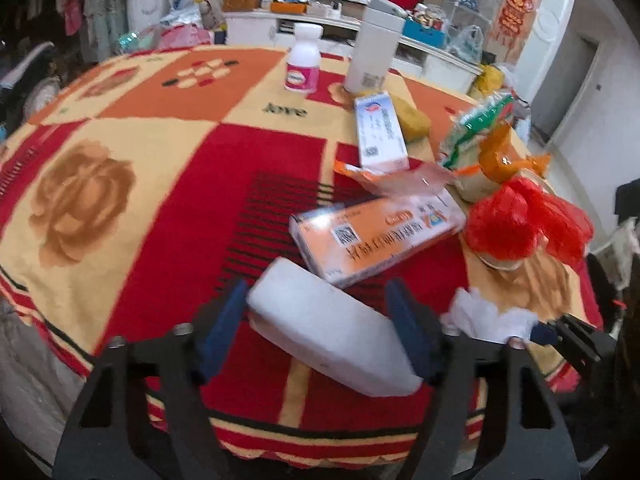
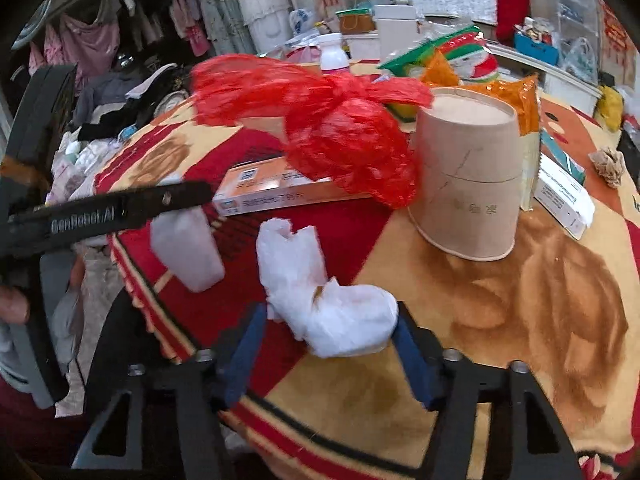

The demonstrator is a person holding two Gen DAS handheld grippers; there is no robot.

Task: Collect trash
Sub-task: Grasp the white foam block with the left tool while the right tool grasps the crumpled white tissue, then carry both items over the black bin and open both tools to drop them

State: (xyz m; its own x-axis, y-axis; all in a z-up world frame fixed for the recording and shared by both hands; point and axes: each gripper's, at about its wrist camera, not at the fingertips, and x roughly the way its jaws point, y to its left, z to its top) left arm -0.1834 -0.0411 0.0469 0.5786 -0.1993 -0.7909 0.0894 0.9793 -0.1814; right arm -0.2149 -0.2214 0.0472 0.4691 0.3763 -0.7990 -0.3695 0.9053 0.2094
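Observation:
A white rectangular block (image 1: 320, 320) lies slantwise on the patterned tablecloth (image 1: 160, 160) near the front edge. My left gripper (image 1: 317, 287) has both blue pads against its sides. The same block (image 2: 186, 248) shows in the right wrist view under a black finger (image 2: 120, 208) of the left gripper. A crumpled white tissue (image 2: 332, 312) lies between the pads of my right gripper (image 2: 330, 309). Its right pad touches the tissue and the left pad stands a little apart. In the left wrist view the tissue (image 1: 480, 312) is at the lower right.
On the table are an orange medicine box (image 1: 376, 236), a red plastic bag (image 2: 340, 136), an upturned paper cup (image 2: 468, 184), a white-and-blue box (image 1: 380, 132), a white bottle (image 1: 304, 60), snack wrappers (image 1: 480, 132) and a crumpled brown paper (image 2: 608, 166). Clothes and shelves surround the table.

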